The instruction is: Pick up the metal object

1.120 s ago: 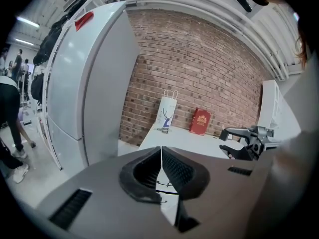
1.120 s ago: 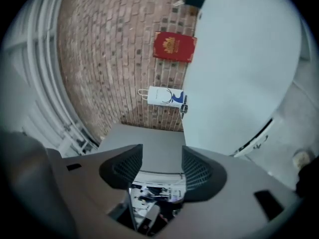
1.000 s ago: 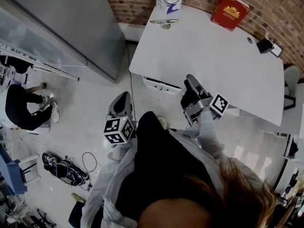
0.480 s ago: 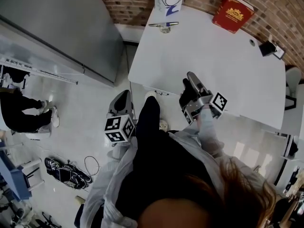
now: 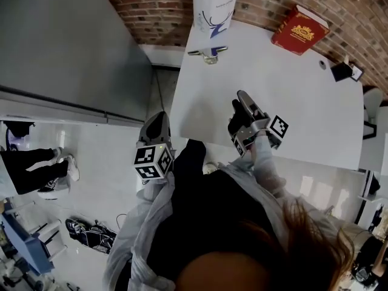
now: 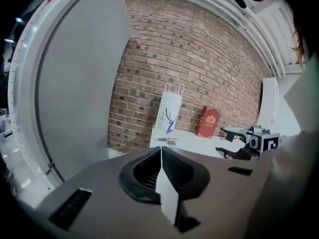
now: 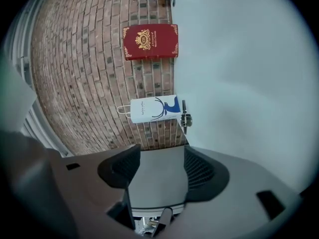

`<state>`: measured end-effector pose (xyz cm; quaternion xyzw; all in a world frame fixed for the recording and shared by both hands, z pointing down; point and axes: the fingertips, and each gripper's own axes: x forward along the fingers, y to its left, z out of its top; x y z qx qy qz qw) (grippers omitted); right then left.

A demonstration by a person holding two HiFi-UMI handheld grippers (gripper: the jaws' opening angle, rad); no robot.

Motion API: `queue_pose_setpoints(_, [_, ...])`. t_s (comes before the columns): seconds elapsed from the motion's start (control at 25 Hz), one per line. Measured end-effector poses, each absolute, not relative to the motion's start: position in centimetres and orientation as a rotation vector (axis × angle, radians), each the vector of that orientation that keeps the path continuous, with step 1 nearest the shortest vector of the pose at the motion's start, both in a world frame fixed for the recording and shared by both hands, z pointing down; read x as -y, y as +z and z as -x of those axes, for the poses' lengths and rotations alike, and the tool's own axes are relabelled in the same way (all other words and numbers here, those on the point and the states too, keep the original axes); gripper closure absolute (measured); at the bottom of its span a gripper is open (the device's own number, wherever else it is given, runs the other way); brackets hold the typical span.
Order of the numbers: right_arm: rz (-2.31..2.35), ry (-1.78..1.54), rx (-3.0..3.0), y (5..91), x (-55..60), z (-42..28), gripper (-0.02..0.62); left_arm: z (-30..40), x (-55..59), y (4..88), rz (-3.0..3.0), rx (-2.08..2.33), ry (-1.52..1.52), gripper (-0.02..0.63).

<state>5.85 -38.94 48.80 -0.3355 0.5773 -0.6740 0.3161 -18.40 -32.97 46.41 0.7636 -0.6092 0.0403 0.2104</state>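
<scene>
My left gripper [image 6: 160,156] has its jaws pressed together. Beyond it I see the metal object [image 6: 167,140] on the white table [image 6: 201,139], near a paper bag [image 6: 168,114] and red book [image 6: 208,122].

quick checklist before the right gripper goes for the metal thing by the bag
1. right gripper jaws apart, nothing between them: ok
2. metal object in sight on the table, beside the paper bag: ok
3. right gripper at the metal object: not ok, it lies at the far edge
4. red book off the line to the metal object: ok
5. left gripper shut, empty: ok
6. best place to grip the metal object: cannot tell, too small
</scene>
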Motion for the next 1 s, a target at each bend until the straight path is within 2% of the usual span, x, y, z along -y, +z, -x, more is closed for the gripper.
queue_pose_setpoints(1.0, [1.012,-1.804,-1.434,54.6,53.9,-1.2,0.334,20.9,48.2,51.5,-2.139,1.537,0.194,0.584])
